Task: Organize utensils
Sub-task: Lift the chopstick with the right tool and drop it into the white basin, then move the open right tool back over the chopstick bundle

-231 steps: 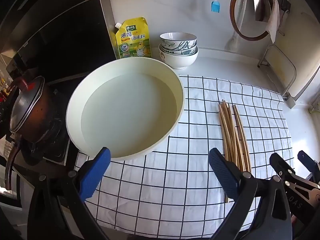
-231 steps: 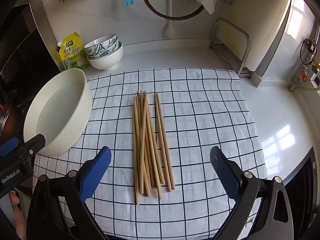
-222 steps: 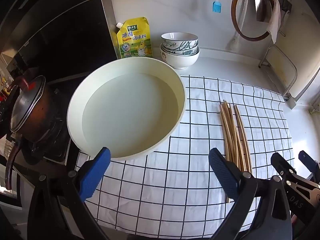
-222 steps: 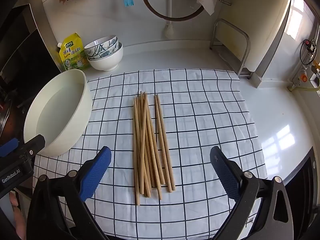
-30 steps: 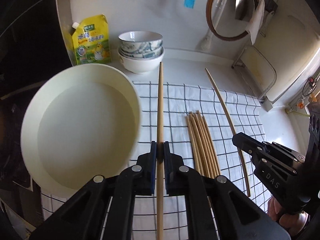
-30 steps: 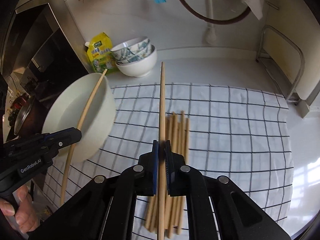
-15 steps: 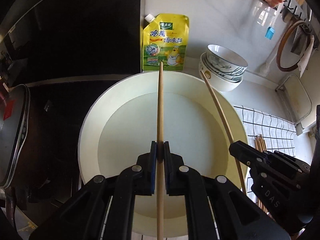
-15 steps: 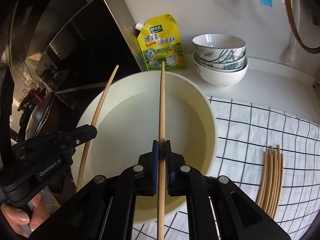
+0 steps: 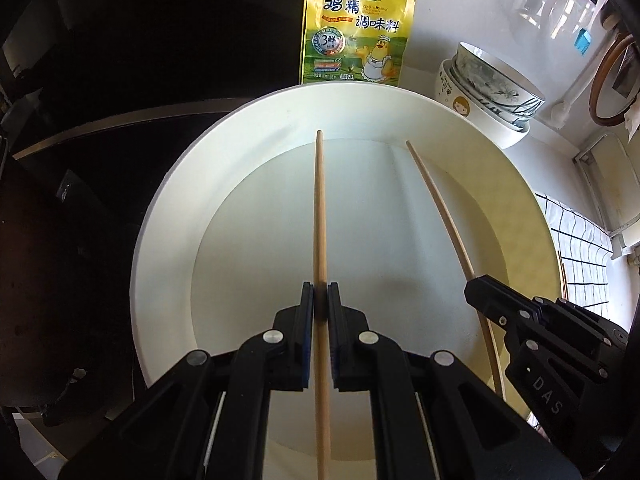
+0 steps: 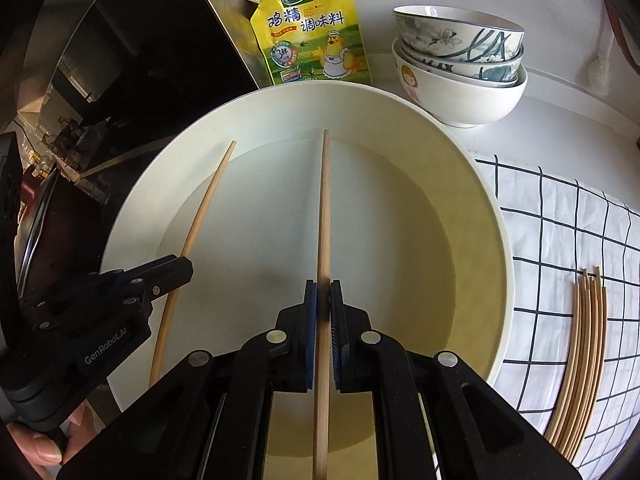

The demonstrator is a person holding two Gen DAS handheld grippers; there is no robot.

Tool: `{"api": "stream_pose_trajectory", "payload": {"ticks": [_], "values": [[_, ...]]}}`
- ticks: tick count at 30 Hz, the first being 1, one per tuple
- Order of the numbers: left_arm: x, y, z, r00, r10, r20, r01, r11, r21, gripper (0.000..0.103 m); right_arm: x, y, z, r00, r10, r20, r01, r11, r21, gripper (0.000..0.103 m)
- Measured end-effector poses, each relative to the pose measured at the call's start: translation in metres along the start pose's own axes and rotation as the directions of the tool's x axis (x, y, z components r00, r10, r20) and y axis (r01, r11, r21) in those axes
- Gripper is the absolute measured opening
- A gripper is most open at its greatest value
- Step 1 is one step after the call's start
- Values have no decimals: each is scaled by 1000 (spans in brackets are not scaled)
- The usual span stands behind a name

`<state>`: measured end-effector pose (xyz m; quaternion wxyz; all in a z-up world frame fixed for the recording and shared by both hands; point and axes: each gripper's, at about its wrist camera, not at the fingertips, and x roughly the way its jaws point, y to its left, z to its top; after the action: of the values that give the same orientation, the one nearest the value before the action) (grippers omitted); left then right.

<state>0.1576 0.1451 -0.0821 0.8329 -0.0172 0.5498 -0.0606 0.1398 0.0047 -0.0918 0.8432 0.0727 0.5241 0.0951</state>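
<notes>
Chopstick (image 9: 319,216) of pale wood, slim, straight, above white basin (image 9: 168,216)

White counter (image 10: 560,128) with checked cloth (image 10: 560,240), basin (image 10: 496,216), stacked bowls (image 10: 460,92), yellow pouch (image 10: 312,32).

A yellow seasoning pouch (image 10: 310,24) with a white spout stands against the far wall. To its right sits a stack of patterned bowls (image 10: 460,64). A blue silicone brush (image 9: 583,41) and a wooden-rimmed hoop (image 9: 612,84) hang far right; black stove panel (image 9: 120,80) fills the left.
</notes>
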Motion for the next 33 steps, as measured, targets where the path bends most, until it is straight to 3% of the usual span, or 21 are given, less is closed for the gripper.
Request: {"api": "stream_pose_trajectory", "payload": {"ticks": [1, 2, 4, 6, 17, 33], "values": [[-1, 0, 0, 1000, 4, 4, -4, 1000, 0, 15, -2, -1, -1, 1000, -5, 5, 5, 1000, 2, 32], [-3, 0, 1, 1000, 9, 10, -9, 1000, -1, 21, -5, -2, -1, 1000, -5, 17, 5, 1000, 1, 35], [-10, 2, 2, 999, 21, 35, -21, 1000, -4, 52, -10, 0, 0, 999, -15, 32, 15, 1000, -11, 35], [-18, 4, 2, 998, 32, 61, -32, 999, -10, 62, -14, 0, 1, 999, -22, 43, 23, 1000, -17, 35], [-45, 9, -13, 993, 67, 100, -64, 997, -37, 62, -39, 2, -17, 998, -26, 54, 29, 998, -51, 35], [-78, -36, -45, 989, 74, 131, -71, 997, -26, 64, -87, -34, -56, 996, -36, 80, 40, 998, -43, 40]]}}
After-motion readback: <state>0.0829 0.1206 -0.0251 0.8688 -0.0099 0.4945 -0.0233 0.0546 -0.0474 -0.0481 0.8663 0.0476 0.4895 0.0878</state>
